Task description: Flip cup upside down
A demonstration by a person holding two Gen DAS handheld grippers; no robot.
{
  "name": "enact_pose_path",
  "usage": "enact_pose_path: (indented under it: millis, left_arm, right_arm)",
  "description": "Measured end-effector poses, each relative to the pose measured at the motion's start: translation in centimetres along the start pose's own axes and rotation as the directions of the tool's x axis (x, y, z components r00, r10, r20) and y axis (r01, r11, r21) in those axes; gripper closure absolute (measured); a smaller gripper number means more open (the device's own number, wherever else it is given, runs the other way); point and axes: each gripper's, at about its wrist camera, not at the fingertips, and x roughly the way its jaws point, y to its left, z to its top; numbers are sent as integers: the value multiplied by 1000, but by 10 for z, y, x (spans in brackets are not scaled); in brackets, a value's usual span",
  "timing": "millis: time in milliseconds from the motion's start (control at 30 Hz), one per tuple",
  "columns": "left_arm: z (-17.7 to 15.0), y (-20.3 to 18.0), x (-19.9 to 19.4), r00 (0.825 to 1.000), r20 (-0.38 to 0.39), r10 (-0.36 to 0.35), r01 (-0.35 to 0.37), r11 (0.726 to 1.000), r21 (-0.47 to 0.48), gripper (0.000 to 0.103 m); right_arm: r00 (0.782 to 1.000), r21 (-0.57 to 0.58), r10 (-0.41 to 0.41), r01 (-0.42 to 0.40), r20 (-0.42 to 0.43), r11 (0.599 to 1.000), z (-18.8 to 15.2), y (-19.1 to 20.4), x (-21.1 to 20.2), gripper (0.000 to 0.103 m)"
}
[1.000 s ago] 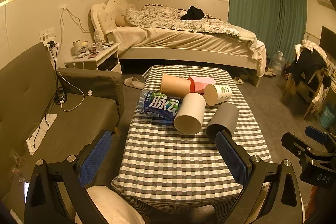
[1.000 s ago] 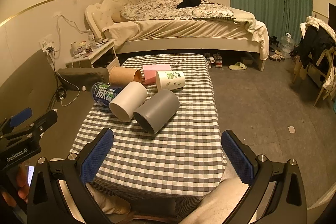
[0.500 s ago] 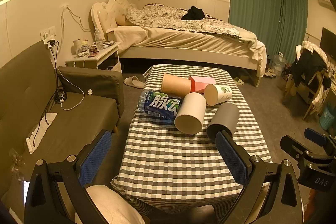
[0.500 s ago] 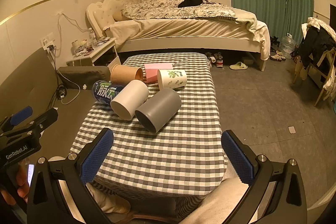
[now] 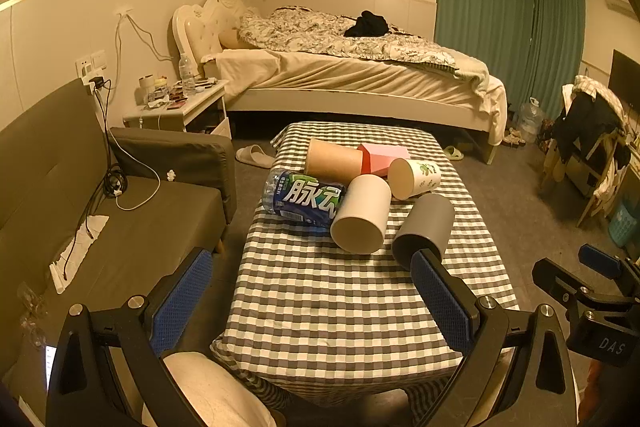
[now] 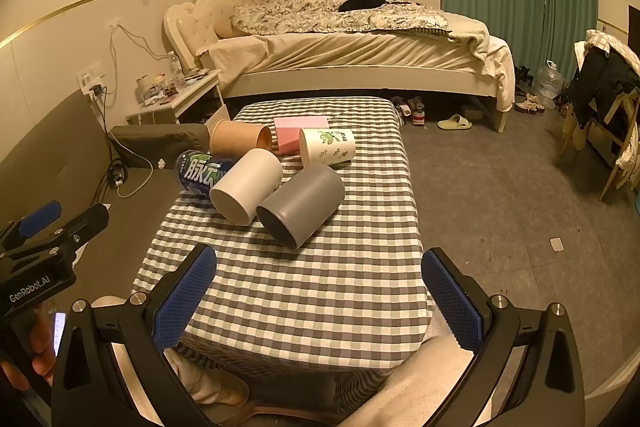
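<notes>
Several cups lie on their sides on a checked table (image 5: 328,307) (image 6: 320,291). A grey cup (image 5: 426,229) (image 6: 302,209) is nearest, its mouth toward me. A white cup (image 5: 362,213) (image 6: 247,185) lies left of it. A tan cup (image 5: 332,157) (image 6: 238,141) and a white leaf-print cup (image 5: 414,177) (image 6: 327,146) lie farther back. My left gripper (image 5: 312,297) is open and empty above the table's near half. My right gripper (image 6: 318,295) is open and empty, short of the grey cup.
A blue labelled bottle (image 5: 304,199) (image 6: 200,173) lies left of the white cup. A pink box (image 5: 380,159) (image 6: 296,133) sits behind the cups. A grey sofa (image 5: 120,211) stands left of the table, a bed (image 5: 360,79) beyond it. A chair with clothes (image 5: 592,139) is at right.
Both grippers have edged slightly forward toward the table. Both stay open and the cups have not moved.
</notes>
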Motion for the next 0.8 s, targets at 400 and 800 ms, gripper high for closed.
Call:
enact_pose_path:
  millis: [400,800]
  left_arm:
    - [0,0,0,1000,-2,2,-2,1000,-1,1]
    - [0,0,-1,1000,-4,0,0,1000,-1,1]
  right_arm:
    - [1000,5,4,-4,-5,1000,0,-2,0,0]
    - [1000,7,11,-11,-8,1000,0,-2,0,0]
